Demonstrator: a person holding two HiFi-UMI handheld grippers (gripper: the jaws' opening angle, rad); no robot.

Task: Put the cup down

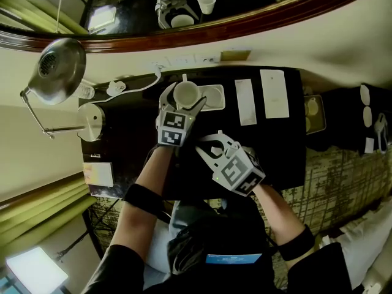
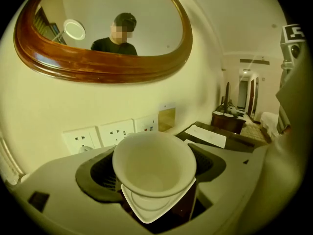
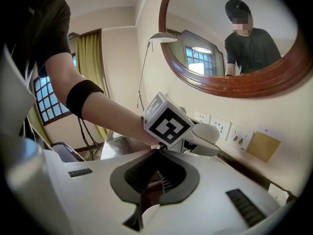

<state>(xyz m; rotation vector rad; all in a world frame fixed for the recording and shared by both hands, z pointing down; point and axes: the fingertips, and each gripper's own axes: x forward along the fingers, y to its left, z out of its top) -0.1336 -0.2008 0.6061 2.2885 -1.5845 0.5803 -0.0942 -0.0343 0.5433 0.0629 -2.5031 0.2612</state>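
Cup: A white cup [image 2: 154, 163] is clamped between the two dark pads [image 2: 95, 173] of the left gripper [image 1: 182, 106]. It is empty and its inside faces that gripper's camera.

Left gripper: The jaws stand wide, closed on the sides of the cup. The rim rises above the pads.

Cup's place: The head view shows the cup over the rear of the dark desk [image 1: 282, 146], close to the wall. It is just at the left end of a white tray [image 1: 214, 97]. Whether its base touches the desk cannot be made out.

Right gripper: The right gripper [image 3: 157, 173] has its jaws pressed together with nothing between them. In the head view it is nearer the person than the left gripper and to that gripper's right, clear of the cup.

Seen from the right gripper: The left gripper's marker cube [image 3: 168, 121] fills the middle of the right gripper view. The cup juts out just beyond the cube, on its right side.

Desk: Two papers [image 1: 274, 94] lie flat to the right of the tray, apart from the cup.

Wall: A row of sockets [image 2: 115, 131] sits directly behind the cup. Above them hangs a mirror [image 2: 98, 65] with a wooden frame.

Left of desk: A lamp [image 1: 61, 66] on a thin arm stands well to the left of the cup.
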